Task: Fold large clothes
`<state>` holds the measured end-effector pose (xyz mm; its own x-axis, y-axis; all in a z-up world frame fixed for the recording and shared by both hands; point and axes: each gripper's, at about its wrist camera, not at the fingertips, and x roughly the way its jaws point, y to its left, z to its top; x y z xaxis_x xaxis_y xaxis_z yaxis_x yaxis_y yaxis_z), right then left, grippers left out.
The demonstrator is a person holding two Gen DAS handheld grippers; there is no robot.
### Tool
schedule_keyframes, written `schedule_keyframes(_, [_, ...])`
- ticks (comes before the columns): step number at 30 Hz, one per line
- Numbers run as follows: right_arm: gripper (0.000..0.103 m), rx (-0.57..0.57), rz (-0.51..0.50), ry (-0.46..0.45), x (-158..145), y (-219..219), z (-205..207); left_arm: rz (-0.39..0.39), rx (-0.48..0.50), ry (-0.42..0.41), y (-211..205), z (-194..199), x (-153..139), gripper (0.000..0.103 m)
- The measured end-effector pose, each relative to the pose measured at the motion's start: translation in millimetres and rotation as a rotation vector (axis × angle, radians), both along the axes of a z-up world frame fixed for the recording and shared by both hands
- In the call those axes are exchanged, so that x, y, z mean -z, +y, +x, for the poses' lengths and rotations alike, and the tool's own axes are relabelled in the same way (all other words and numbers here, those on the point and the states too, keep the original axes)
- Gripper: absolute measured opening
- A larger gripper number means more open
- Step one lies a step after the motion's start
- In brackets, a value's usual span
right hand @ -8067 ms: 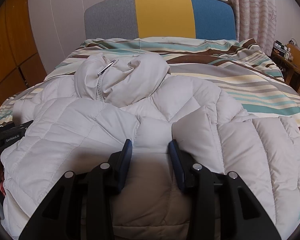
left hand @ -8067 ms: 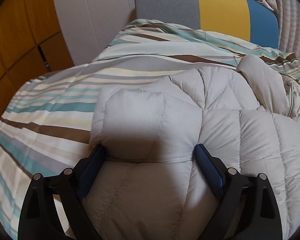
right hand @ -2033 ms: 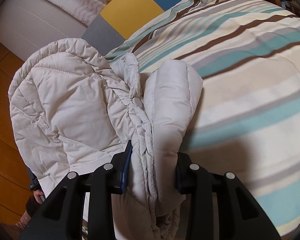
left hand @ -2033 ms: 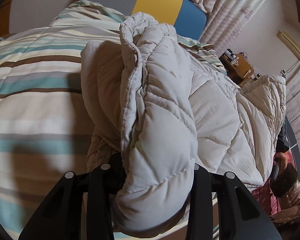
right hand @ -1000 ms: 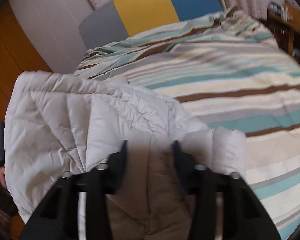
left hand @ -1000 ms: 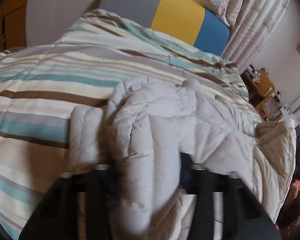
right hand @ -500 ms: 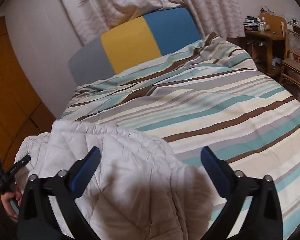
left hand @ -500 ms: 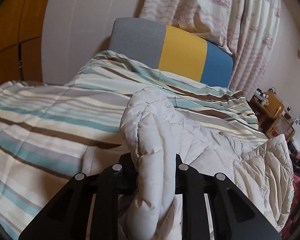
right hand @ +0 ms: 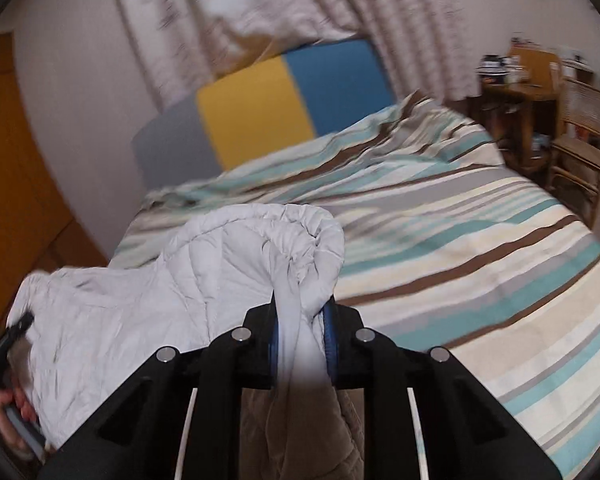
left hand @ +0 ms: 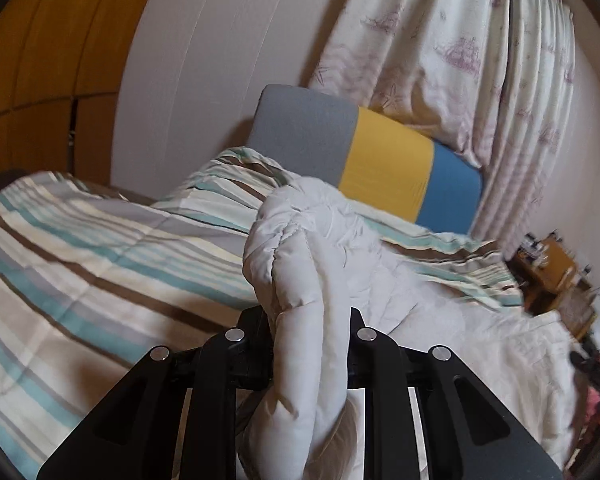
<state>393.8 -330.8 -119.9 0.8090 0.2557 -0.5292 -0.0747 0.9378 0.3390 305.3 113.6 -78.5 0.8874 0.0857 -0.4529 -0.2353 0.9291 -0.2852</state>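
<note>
A pale grey quilted puffer jacket (left hand: pixel 308 264) is held up over a bed with a striped duvet (left hand: pixel 80 248). My left gripper (left hand: pixel 310 324) is shut on a thick fold of its edge, and the rest trails right and down. In the right wrist view my right gripper (right hand: pixel 302 320) is shut on another bunched edge of the jacket (right hand: pixel 204 280), which hangs off to the left. The brown lining (right hand: pixel 300 432) shows below the jaws. The other gripper (right hand: pixel 4 340) shows at the far left edge.
The headboard (left hand: pixel 384 164) is grey, yellow and blue, with patterned curtains (left hand: pixel 460 48) behind it. Orange wooden cabinets (left hand: pixel 40 60) stand on the left. A wooden desk and chair (right hand: pixel 572 120) stand to the right of the bed.
My right gripper was open over the jacket half a second ago and is now shut on a bunched edge. Both grippers have tilted up, lifting the jacket.
</note>
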Motion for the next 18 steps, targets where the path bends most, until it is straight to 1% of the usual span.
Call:
schedule_keyframes(1, [0.016, 0.024, -0.014, 0.008, 6, -1, 6, 0.007, -0.007, 0.021, -2, 9, 3, 0.021])
schedule_keyframes(3, [0.016, 0.059, -0.043, 0.039, 23, -2, 18, 0.028, -0.027, 0.09, -5, 33, 16, 0.021])
schedule_keyframes(4, [0.016, 0.071, -0.044, 0.07, 36, -3, 25, 0.04, -0.032, 0.115, -5, 39, 21, 0.02])
schedule_keyframes(5, [0.016, 0.076, -0.041, 0.094, 45, -2, 27, 0.067, -0.04, 0.158, -7, 50, 31, 0.02])
schedule_keyframes(7, [0.016, 0.091, -0.063, 0.133, 65, -5, 31, 0.111, -0.056, 0.212, -9, 61, 46, 0.02])
schedule_keyframes(8, [0.017, 0.096, -0.079, 0.143, 74, -5, 33, 0.119, -0.057, 0.238, -8, 66, 56, 0.021])
schedule_keyframes(10, [0.018, 0.099, -0.078, 0.163, 83, -7, 35, 0.127, -0.059, 0.267, -5, 71, 68, 0.021])
schedule_keyframes(12, [0.021, 0.095, -0.086, 0.197, 93, -6, 43, 0.126, -0.053, 0.295, 0, 73, 83, 0.026])
schedule_keyframes(15, [0.027, 0.084, -0.117, 0.256, 104, -2, 54, 0.078, -0.041, 0.309, 10, 75, 97, 0.032])
schedule_keyframes(16, [0.028, 0.082, -0.127, 0.269, 106, 0, 56, 0.054, -0.037, 0.315, 14, 76, 101, 0.034])
schedule_keyframes(18, [0.029, 0.093, -0.167, 0.276, 109, 4, 59, 0.036, -0.032, 0.325, 14, 79, 104, 0.035])
